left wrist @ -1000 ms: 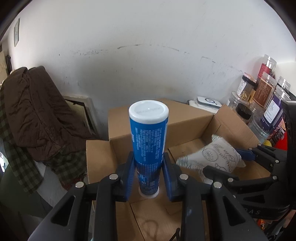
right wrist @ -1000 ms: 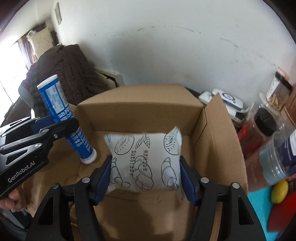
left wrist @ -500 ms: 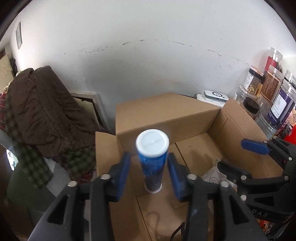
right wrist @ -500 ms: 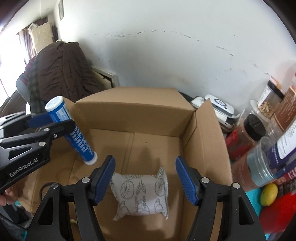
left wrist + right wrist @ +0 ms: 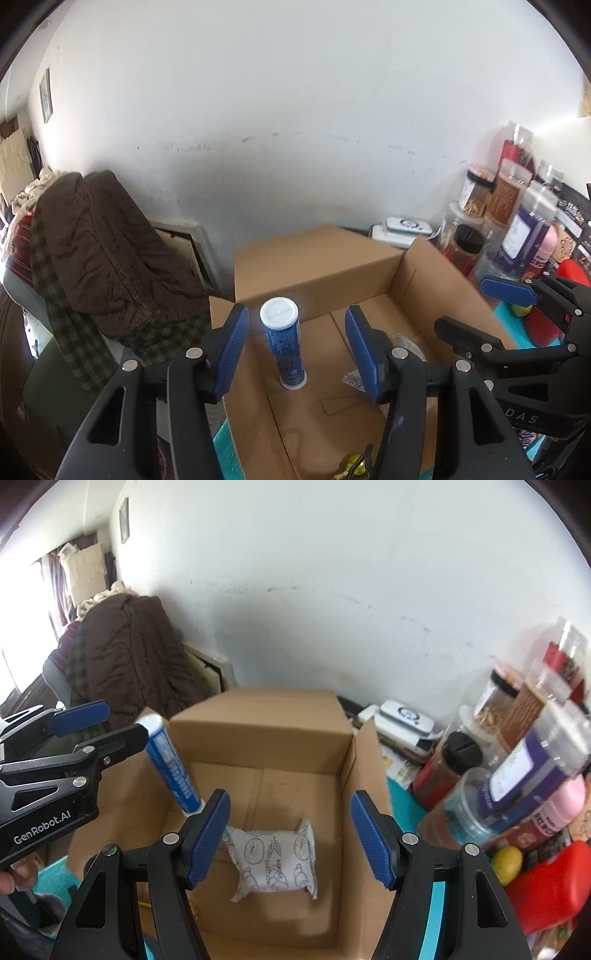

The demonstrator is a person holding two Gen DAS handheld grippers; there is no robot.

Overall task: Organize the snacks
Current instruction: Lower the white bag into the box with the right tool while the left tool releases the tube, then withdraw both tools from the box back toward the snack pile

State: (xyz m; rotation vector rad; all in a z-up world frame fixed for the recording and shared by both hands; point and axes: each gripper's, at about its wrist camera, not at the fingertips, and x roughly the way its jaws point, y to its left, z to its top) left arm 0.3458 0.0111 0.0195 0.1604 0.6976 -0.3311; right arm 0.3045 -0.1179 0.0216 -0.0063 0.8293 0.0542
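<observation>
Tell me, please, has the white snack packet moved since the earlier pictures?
Yes. The white snack packet dropped from between the right tongs onto the cardboard box floor, where it lies now.

A blue cylindrical tube with a white cap [image 5: 283,346] stands upright in the open brown cardboard box [image 5: 317,266] at centre frame. The left gripper [image 5: 295,345], lower centre, has just been opening its jaws, which flank the tube without touching.

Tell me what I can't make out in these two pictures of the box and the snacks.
- White snack packet: in the left wrist view mostly hidden behind the left gripper's finger.
- Blue tube: its print is too small and blurred to read in either view.
- Jars on the right: labels blurred in the right wrist view.
- Cardboard box: near wall cut off by the bottom edge.
</observation>
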